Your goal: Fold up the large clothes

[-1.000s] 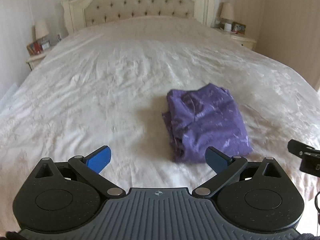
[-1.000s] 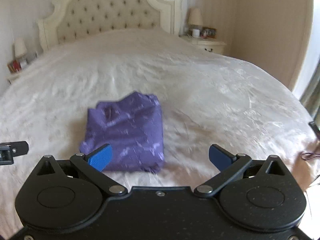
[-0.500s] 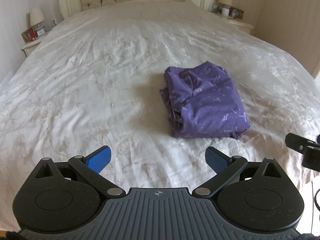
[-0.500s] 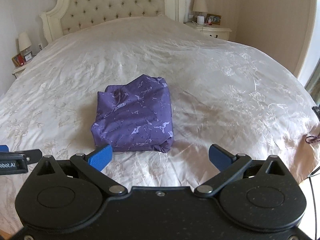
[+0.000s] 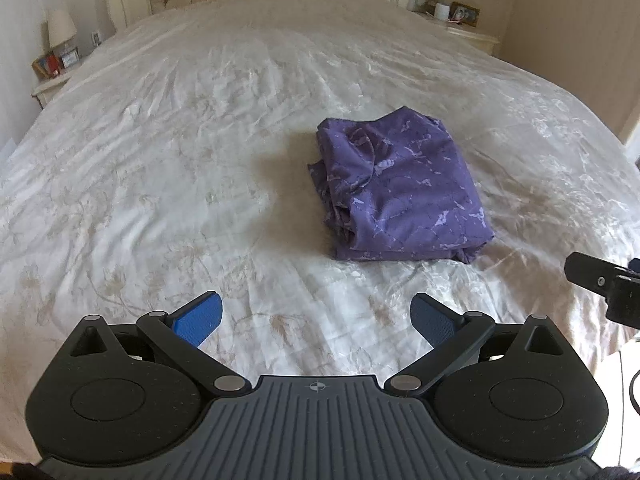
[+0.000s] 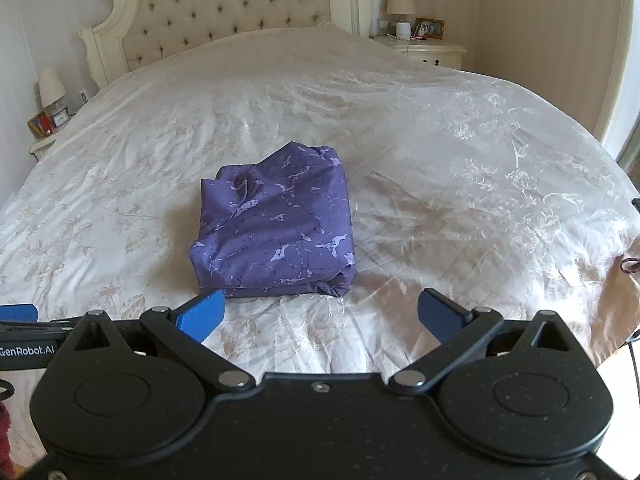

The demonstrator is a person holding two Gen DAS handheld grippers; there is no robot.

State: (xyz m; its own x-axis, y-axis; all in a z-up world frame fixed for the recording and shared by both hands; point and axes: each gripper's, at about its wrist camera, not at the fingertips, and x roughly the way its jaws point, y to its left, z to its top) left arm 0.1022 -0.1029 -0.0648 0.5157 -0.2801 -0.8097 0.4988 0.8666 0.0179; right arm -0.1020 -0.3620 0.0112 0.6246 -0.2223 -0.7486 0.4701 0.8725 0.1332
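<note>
A purple patterned garment (image 5: 400, 188) lies folded into a compact rectangular bundle on the cream bedspread (image 5: 180, 168), near the foot of the bed. It also shows in the right wrist view (image 6: 276, 228). My left gripper (image 5: 316, 318) is open and empty, held above the bed's near edge, well short and left of the bundle. My right gripper (image 6: 320, 314) is open and empty, just in front of the bundle's near edge. Part of the right gripper shows at the left wrist view's right edge (image 5: 604, 284).
A tufted cream headboard (image 6: 224, 12) stands at the far end. Nightstands with lamps flank the bed, left (image 6: 48, 120) and right (image 6: 420, 48). The bedspread (image 6: 460, 168) drops off at the right edge, with a beige wall beyond.
Both grippers have pulled back toward the foot of the bed and risen, so the bundle sits farther ahead. The bundle has not moved. Both grippers stay open.
</note>
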